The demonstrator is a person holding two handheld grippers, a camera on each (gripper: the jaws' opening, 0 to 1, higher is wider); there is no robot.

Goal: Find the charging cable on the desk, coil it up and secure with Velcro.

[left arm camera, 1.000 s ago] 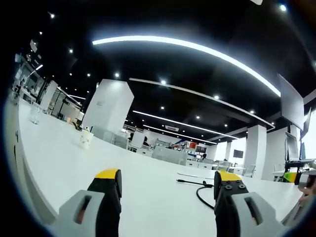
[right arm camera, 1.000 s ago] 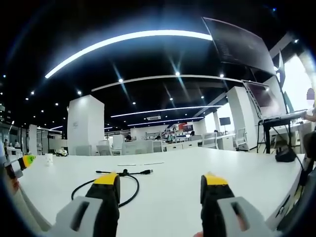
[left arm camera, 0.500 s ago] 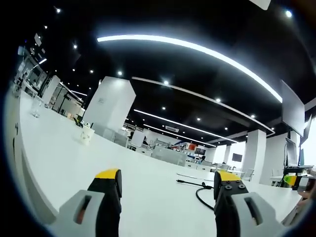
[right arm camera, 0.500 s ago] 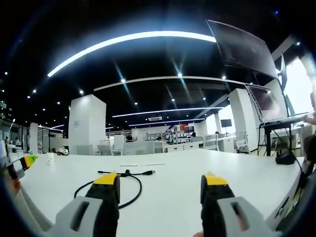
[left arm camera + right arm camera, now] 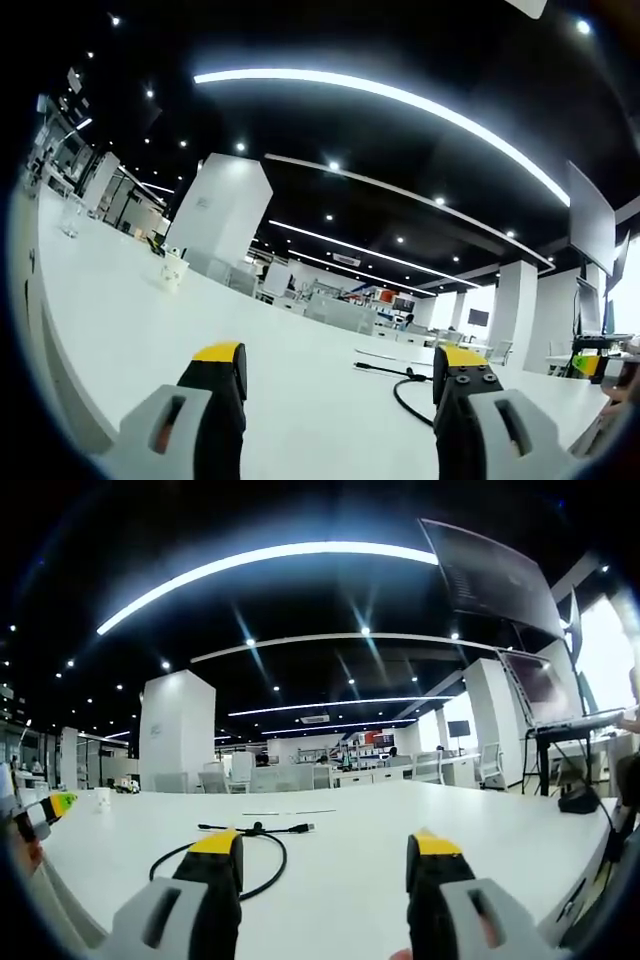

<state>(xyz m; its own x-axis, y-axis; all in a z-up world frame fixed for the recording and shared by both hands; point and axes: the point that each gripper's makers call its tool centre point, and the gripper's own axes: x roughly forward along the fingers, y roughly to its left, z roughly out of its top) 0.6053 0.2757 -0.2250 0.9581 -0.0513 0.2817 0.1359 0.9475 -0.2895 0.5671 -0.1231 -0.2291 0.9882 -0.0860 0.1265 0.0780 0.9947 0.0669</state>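
A thin black charging cable (image 5: pixel 268 864) lies in a loose loop on the white desk (image 5: pixel 340 880), its plug end (image 5: pixel 300 829) pointing right. My right gripper (image 5: pixel 325 852) hovers low over the desk with its jaws wide apart and nothing between them; the loop sits just behind its left jaw. In the left gripper view part of the same cable (image 5: pixel 400 381) curves beside the right jaw of my left gripper (image 5: pixel 340 365), which is open and empty too. The left gripper's yellow-green tip (image 5: pixel 48 807) shows at the left edge of the right gripper view.
A thin pale strip (image 5: pixel 285 813) lies flat on the desk beyond the cable. A white cup (image 5: pixel 172 270) and a clear glass (image 5: pixel 68 216) stand far off to the left. At the far right stand a table with screens (image 5: pixel 575 720) and a black object (image 5: pixel 578 797).
The left gripper view has shifted a little with the hand. The cable lies where it was and both grippers stay open.
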